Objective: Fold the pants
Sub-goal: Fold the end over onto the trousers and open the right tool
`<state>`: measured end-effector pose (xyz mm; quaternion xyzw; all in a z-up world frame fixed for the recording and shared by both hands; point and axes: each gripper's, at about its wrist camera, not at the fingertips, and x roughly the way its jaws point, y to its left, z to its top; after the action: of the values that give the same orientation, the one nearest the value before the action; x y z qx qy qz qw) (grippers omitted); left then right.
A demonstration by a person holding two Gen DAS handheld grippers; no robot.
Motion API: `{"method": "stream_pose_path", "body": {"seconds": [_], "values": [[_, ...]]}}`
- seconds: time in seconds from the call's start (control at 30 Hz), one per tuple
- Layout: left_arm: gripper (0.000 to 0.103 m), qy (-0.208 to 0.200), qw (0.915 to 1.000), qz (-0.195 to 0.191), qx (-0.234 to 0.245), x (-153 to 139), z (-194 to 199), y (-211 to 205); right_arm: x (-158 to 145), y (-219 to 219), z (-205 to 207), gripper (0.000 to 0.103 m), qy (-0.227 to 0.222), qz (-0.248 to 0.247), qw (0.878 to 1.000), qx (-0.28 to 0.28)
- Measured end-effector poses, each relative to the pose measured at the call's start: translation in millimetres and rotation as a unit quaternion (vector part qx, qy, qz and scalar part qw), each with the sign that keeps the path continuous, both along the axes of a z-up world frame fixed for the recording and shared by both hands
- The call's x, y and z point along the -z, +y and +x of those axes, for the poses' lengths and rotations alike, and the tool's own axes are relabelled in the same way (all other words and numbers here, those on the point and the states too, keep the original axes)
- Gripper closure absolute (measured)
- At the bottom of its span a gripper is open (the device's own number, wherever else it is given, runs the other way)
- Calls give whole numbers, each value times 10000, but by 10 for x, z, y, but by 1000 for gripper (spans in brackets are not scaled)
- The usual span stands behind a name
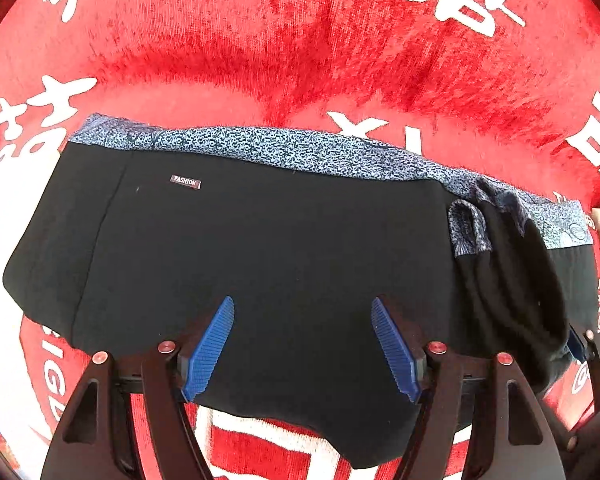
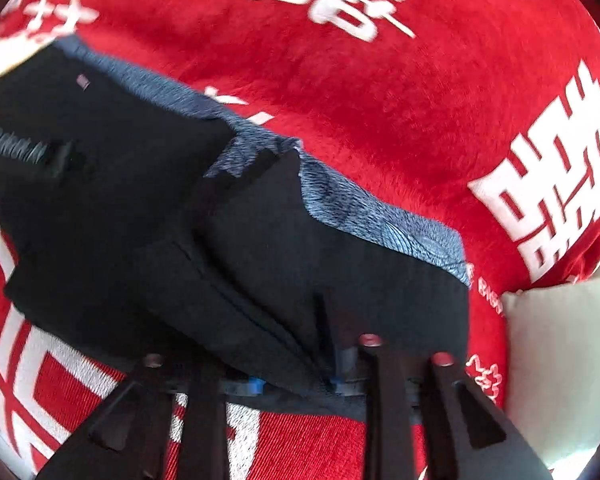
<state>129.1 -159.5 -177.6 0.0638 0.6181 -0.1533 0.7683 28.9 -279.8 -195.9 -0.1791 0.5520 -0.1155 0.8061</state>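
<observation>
My left gripper (image 1: 302, 344) hovers with jaws wide over the folded black pants (image 1: 260, 248); my right gripper (image 2: 296, 384) has cloth bunched between its jaws, grip unclear, probably squaring the fold's right end.

- The pants (image 1: 260, 248) lie folded across a cloth (image 1: 300, 60), which spreads out on every side of them.
- In the left wrist view the waistband (image 1: 300, 152) runs along their far edge, with a label (image 1: 185, 182) just below it toward the left.
- The left gripper (image 1: 302, 344) hangs over the near half of the pants, fingers apart, nothing between them.
- To the right, the fabric is bunched in loose folds.
- The right gripper (image 2: 296, 384) sits at the near edge of that bunched end, fabric draped over its fingertips.
- A cushion (image 2: 560, 360) rests on the cloth, right of the pants.
</observation>
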Motion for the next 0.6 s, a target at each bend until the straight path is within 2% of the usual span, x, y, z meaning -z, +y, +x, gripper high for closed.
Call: {"method": "stream_pose_path", "body": {"seconds": [0.03, 0.07, 0.17, 0.27, 0.37, 0.47, 0.6], "values": [[20, -6, 10000, -18, 29, -18, 2, -7, -35, 30, -33, 47, 6, 131, 9999, -92], [20, -29, 10000, -43, 49, -37, 6, -10, -97, 46, -55, 43, -19, 316, 9994, -156], [20, -34, 9993, -228, 283, -104, 23, -140, -325, -19, -215, 42, -142, 790, 9967, -155], [20, 84, 9959, -644, 630, -265, -32, -294, -538, -356, -397, 42, -288, 1531, 9871, 360], [20, 303, 9867, -1153, 1108, -406, -126, -537, -662, -723, -565, 42, -359, 2059, 9731, 965], [20, 586, 9758, -1469, 1508, -412, -202, -806, -691, -1048, -687, 42, -346, 2210, 9644, 1413], [20, 813, 9715, -1470, 1671, -277, -240, -1049, -582, -1290, -808, 42, -227, 2325, 9560, 1774]]}}
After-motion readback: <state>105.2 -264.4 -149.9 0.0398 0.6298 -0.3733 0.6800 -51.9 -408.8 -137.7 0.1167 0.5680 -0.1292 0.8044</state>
